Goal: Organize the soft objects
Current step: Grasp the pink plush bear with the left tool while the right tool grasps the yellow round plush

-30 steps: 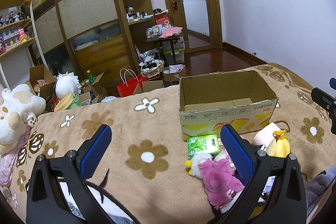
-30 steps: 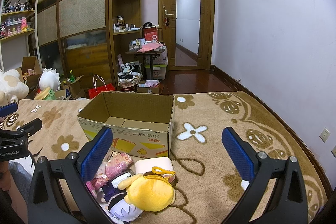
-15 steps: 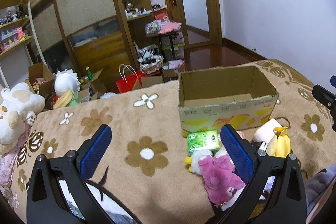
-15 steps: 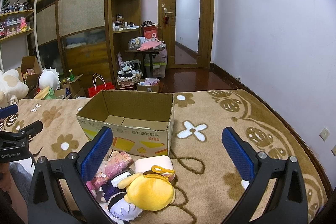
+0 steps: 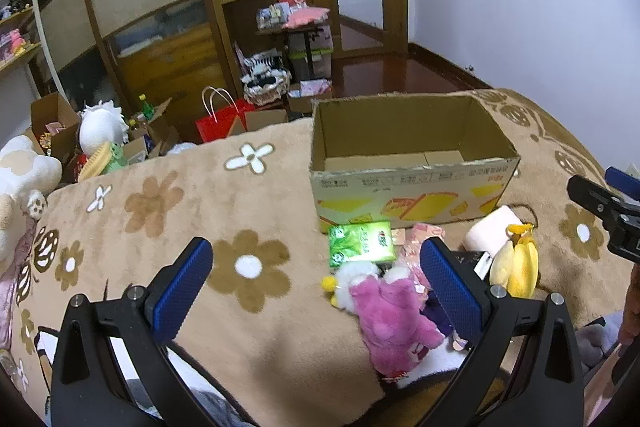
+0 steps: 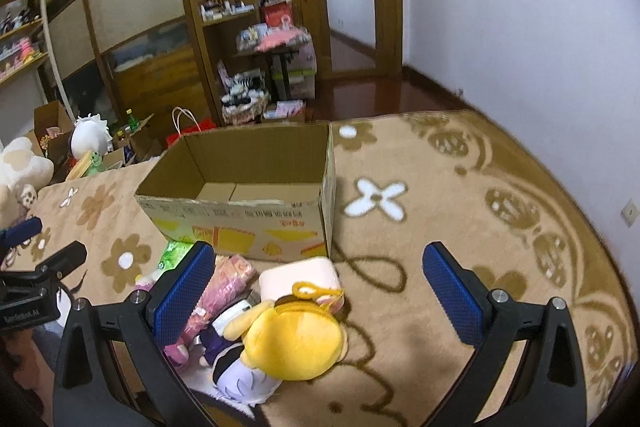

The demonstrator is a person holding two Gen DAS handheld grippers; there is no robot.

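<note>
An open, empty cardboard box (image 5: 412,183) stands on the flowered brown blanket; it also shows in the right wrist view (image 6: 240,223). In front of it lies a heap of soft things: a pink plush (image 5: 392,315), a green tissue pack (image 5: 360,243), a yellow-haired doll (image 6: 296,339) (image 5: 516,267), a pale pink roll (image 6: 300,277) and a pink packet (image 6: 224,287). My left gripper (image 5: 316,291) is open and empty, above the blanket, its right finger over the heap. My right gripper (image 6: 316,291) is open and empty, hovering over the doll.
The blanket (image 5: 240,211) ends at a far edge, with clutter on the floor beyond: a red bag (image 5: 220,123), boxes and a white plush (image 5: 102,127). A large cream plush (image 5: 20,179) sits at the left. Wooden cabinets and a door stand behind.
Both grippers have tilted down and moved forward toward the heap and box. Both stay open. Nothing on the blanket has moved.
</note>
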